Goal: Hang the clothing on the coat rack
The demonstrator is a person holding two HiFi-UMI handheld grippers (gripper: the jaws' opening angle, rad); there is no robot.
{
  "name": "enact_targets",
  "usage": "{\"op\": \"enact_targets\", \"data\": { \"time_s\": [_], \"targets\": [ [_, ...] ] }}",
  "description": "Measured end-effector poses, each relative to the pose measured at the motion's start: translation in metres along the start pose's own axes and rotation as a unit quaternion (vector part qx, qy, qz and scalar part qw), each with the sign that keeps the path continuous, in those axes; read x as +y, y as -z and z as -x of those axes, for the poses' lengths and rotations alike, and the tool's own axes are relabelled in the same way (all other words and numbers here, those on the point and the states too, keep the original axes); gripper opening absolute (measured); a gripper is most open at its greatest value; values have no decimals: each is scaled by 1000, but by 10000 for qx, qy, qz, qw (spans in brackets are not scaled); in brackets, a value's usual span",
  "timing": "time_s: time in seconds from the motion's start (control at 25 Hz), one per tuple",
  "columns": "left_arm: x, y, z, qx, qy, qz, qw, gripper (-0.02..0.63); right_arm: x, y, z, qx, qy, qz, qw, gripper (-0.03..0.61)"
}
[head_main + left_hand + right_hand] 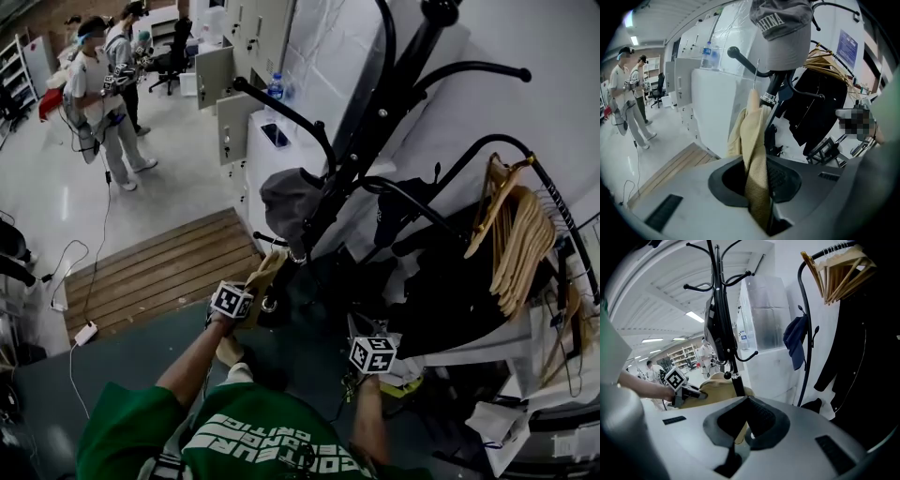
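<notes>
My left gripper (pixel 757 185) is clamped tight on a tan garment (pixel 752 140), which runs from the jaws at lower centre up beside the coat rack (pixel 774 86) pole, just under a grey cap (pixel 780 33) printed "CHINA" at the top. My right gripper (pixel 747 420) has its jaws drawn together, with nothing I can see between them. A black jacket (pixel 818 103) and wooden hangers (pixel 516 234) crowd the right side.
</notes>
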State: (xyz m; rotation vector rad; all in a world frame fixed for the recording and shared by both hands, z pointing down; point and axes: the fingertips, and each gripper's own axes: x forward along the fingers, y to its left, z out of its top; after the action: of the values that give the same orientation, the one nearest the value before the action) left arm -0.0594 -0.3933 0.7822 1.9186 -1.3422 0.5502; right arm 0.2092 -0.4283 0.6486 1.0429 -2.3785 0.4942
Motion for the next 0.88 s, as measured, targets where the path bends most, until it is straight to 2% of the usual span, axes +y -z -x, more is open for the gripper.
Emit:
{"op": "enact_targets", "data": {
  "time_s": [0.16, 0.4, 0.64, 0.88],
  "targets": [
    [2, 10, -11, 169, -8, 46, 9998, 52, -2, 2, -1, 28, 54, -50, 10000, 8],
    [-1, 9, -17, 92, 85, -57, 9999, 52, -4, 9, -3, 98, 88, -102, 9999, 9],
    [7, 15, -20, 230, -305, -69, 9992, 57, -3, 15, -4, 137, 53, -147, 9998, 9],
    [10, 5, -22, 86, -556, -510, 9971, 84, -7, 22, 2, 142, 61, -204, 9997, 9]
  ]
}}
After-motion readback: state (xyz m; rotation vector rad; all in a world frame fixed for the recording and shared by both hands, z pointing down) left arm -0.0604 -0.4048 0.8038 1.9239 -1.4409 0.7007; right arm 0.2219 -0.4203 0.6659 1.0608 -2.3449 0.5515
